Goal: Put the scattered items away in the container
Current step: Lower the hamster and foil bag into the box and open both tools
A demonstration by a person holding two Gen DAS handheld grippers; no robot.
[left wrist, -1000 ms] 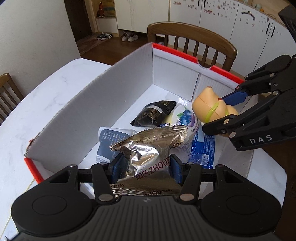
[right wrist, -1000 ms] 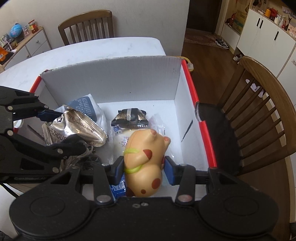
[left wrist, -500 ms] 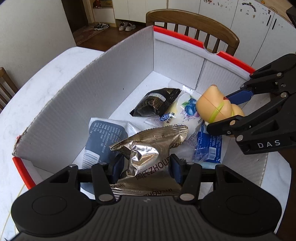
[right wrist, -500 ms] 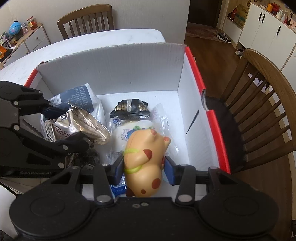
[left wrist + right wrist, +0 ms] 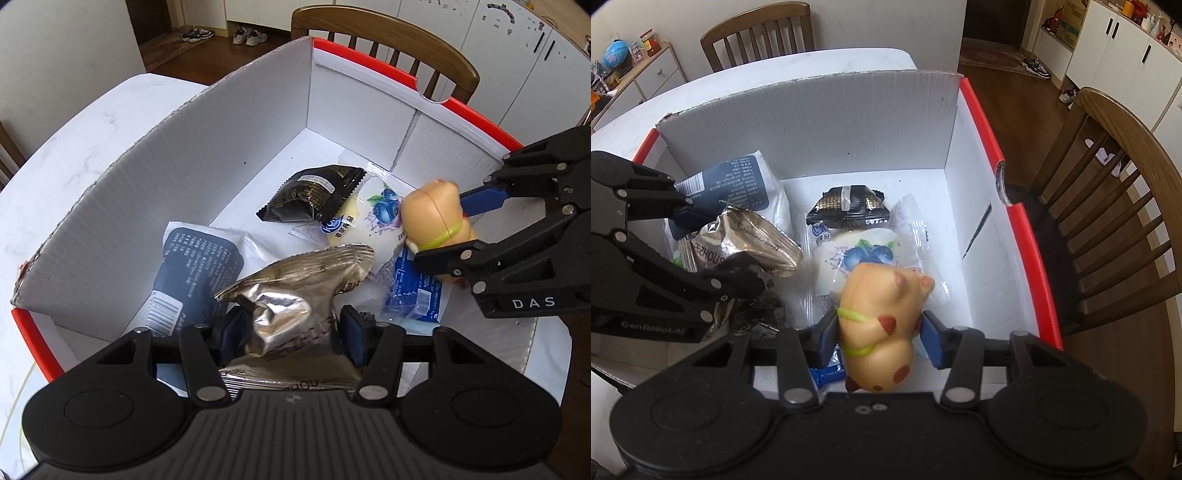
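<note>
Contents, counted.

Box: one, white corrugated card with red-edged rims, open-topped, standing on a white marbled worktop.

Left tool: one, black with blue pads, pointing steeply down into the near left part of the box. A foil bag sits between its pads. The jaws have just been opening, and a slight gap shows at each pad, so the grip looks released or nearly so.

Right tool: one, same make, over the near right part of the box. A toy is between its pads. Its jaws have also just been opening; the left pad sits against the toy, a thin gap shows at the right pad.

Foil bag: one, crumpled silver-bronze, dark lettering, resting above the other packets.

Toy: one, tan squishy animal with brown spots and a yellow-green band round it, low inside the box above a blue packet.

Loose packets on the box floor: four seen.
- Navy packet, one, white-edged, near left wall.
- Black packet, one, gold grid print, toward the far wall.
- Clear bun packet, one, blueberry picture, centre.
- Blue packet, one, partly hidden under the toy.

Chairs: three wooden ones around the worktop, counted across both views.
</note>
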